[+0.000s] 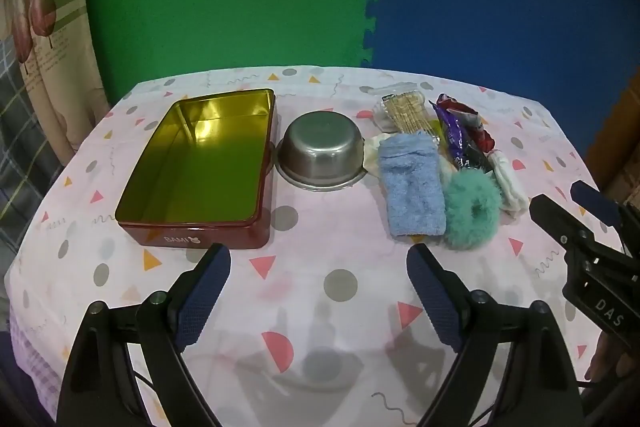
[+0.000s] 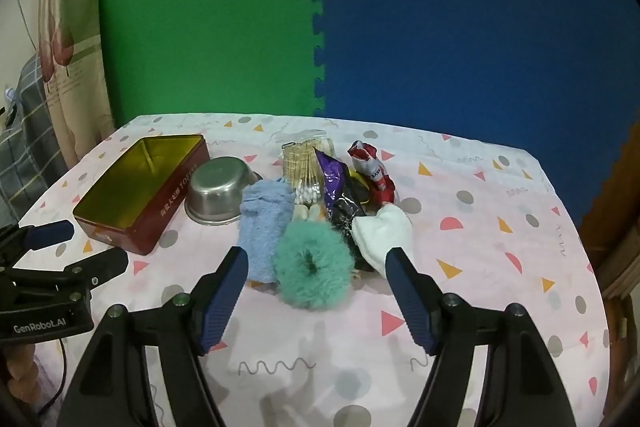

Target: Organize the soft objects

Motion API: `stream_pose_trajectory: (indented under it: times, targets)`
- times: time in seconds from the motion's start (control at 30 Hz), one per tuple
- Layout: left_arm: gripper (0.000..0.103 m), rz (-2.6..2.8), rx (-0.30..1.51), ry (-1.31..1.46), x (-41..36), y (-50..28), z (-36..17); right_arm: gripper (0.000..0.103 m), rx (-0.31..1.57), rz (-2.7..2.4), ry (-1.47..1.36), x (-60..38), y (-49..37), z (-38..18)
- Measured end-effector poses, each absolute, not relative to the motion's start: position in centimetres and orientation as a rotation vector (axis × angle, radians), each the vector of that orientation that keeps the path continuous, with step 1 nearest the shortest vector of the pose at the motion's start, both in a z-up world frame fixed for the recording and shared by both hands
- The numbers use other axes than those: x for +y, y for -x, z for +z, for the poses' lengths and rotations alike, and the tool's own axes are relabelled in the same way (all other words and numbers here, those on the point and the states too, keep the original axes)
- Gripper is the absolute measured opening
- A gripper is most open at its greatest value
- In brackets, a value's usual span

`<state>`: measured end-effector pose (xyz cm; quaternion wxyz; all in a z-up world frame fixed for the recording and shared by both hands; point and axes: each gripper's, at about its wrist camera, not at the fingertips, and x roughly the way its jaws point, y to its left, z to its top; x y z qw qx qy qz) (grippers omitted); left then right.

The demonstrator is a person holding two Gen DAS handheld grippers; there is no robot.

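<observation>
1. The left gripper hangs over the near part of the table, tipped downward, its blue-padded jaws spread wide with nothing between them but bare patterned tablecloth.
2. The right gripper is tilted down the same way, jaws just as wide and holding nothing. It hovers right at the near edge of the pile of small things, and the teal fluffy scrunchie sits framed between its fingertips, untouched.
3. Seen from the right, the left gripper's body comes in low at the left edge; bits of a person's hand show beneath both tools.
4. Just beside the scrunchie lies a light blue towel on its left and a white cloth on its right.
5. Behind them lie a packet of cotton swabs, a purple snack wrapper and a red-and-white wrapper.
6. Left of the pile stands a steel bowl, and left of that, touching its rim, an open red tin with a gold inside, empty.
</observation>
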<state>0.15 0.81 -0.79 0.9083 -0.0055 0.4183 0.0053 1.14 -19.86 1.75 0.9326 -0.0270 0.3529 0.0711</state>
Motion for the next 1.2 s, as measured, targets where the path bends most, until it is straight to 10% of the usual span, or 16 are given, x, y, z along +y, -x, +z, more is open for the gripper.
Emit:
stream_pose_trajectory:
  times: [1.2]
  targets:
    - [0.088, 0.007, 0.885, -0.008, 0.6, -0.3, -1.7, 0.073, 0.735, 0.152, 0.041, -19.9, -1.4, 0.7]
